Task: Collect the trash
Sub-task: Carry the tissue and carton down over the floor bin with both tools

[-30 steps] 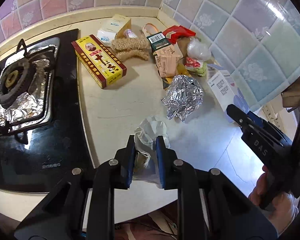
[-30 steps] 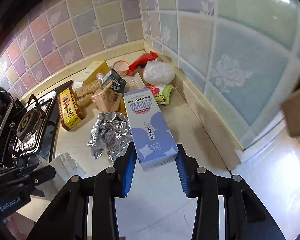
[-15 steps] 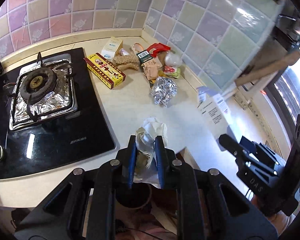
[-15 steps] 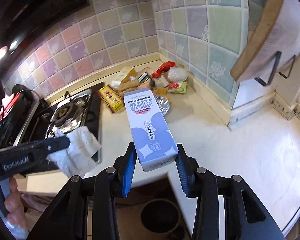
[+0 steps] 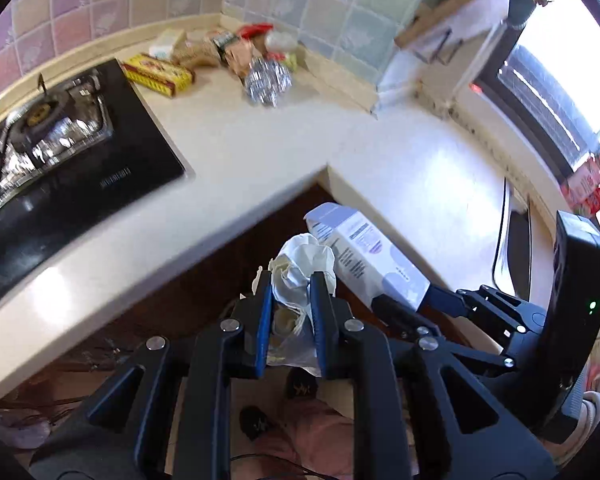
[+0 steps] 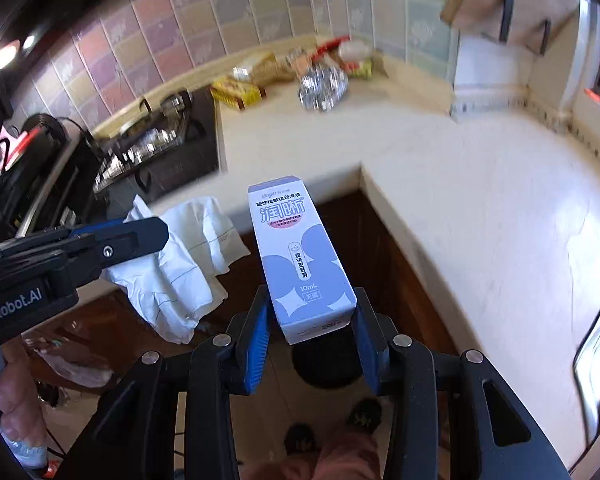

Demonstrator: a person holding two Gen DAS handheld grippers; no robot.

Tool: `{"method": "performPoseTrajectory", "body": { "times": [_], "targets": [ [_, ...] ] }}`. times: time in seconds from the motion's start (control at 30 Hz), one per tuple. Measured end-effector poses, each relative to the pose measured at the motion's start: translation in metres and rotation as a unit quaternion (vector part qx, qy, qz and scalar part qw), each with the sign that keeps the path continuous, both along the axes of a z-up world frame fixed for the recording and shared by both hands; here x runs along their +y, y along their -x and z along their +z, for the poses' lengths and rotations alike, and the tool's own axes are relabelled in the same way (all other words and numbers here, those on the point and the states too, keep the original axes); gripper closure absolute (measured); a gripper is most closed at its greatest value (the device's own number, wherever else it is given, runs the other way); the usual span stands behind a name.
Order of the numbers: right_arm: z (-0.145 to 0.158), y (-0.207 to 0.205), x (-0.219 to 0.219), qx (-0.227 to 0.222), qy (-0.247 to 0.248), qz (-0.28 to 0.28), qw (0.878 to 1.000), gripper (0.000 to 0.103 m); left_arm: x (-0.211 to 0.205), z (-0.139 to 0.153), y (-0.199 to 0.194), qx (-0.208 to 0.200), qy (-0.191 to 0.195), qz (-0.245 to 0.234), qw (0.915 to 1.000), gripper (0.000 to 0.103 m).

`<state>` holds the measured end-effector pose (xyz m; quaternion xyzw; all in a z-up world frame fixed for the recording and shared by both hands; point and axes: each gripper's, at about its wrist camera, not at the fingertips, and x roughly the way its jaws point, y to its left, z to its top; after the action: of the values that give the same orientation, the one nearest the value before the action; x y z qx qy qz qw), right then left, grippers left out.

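The left gripper (image 5: pixel 290 300) is clenched on a crumpled white wrapper (image 5: pixel 304 268), and the right gripper (image 6: pixel 312 320) grasps a lavender carton (image 6: pixel 300 256) by its lower end, the pads pressing both sides. Both loads hang off the surface (image 5: pixel 260 148), out past its inner corner and over the floor, with the carton just beside the wrapper. Directly below the carton, partly hidden by it, sits a dark round bin (image 6: pixel 324 364); that looks like where the trash goes, though its opening cannot be seen clearly. So two pieces are lifted and carried most of the way, but neither is dropped yet. Plenty is left: back in the tiled corner of the surface, well apart from the grippers, lies a foil ball (image 5: pixel 266 80), a yellow-and-red box (image 5: pixel 158 74) beside the stove (image 5: pixel 60 148), and behind the foil a loose heap of packets (image 5: pixel 240 46) and bags against the wall, too blurred to count. By my judgement the task is in its early part: this pair needs releasing over the bin, then several more trips to the corner. The wrapper is limp and may cling to the pads when let go.
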<state>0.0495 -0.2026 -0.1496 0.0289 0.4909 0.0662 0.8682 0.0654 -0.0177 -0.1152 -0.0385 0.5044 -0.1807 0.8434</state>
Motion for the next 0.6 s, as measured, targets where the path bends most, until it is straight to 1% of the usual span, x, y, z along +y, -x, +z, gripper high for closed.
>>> {"method": "performPoseTrajectory", "body": {
  "times": [0.03,0.13,0.2,0.23,0.3,0.43,0.6],
  "targets": [
    [-0.012,0.008,-0.001,0.014,0.002,-0.004,1.000,0.065,-0.002,-0.009,0.002,0.007,-0.001,-0.004,1.0000,0.088],
    [-0.050,0.021,-0.007,0.053,0.005,-0.012,0.999,0.065,-0.012,-0.048,0.006,0.033,-0.007,-0.014,0.9993,0.088],
    [-0.075,0.029,-0.011,0.073,0.006,-0.016,0.997,0.065,-0.016,-0.079,0.005,0.050,-0.008,-0.015,0.9986,0.088],
    [-0.090,0.032,-0.013,0.086,0.008,-0.019,0.996,0.065,-0.019,-0.098,0.004,0.059,-0.008,-0.014,0.9981,0.088],
    [-0.123,0.037,-0.017,0.109,0.003,-0.025,0.994,0.065,-0.020,-0.127,0.002,0.072,-0.005,-0.011,0.9973,0.088],
    [-0.188,0.043,-0.023,0.147,-0.002,-0.037,0.988,0.065,-0.023,-0.204,-0.004,0.096,-0.017,0.001,0.9952,0.088],
    [-0.265,0.048,-0.023,0.180,-0.003,-0.048,0.982,0.064,-0.027,-0.290,-0.016,0.122,-0.042,0.019,0.9914,0.088]
  ]
}}
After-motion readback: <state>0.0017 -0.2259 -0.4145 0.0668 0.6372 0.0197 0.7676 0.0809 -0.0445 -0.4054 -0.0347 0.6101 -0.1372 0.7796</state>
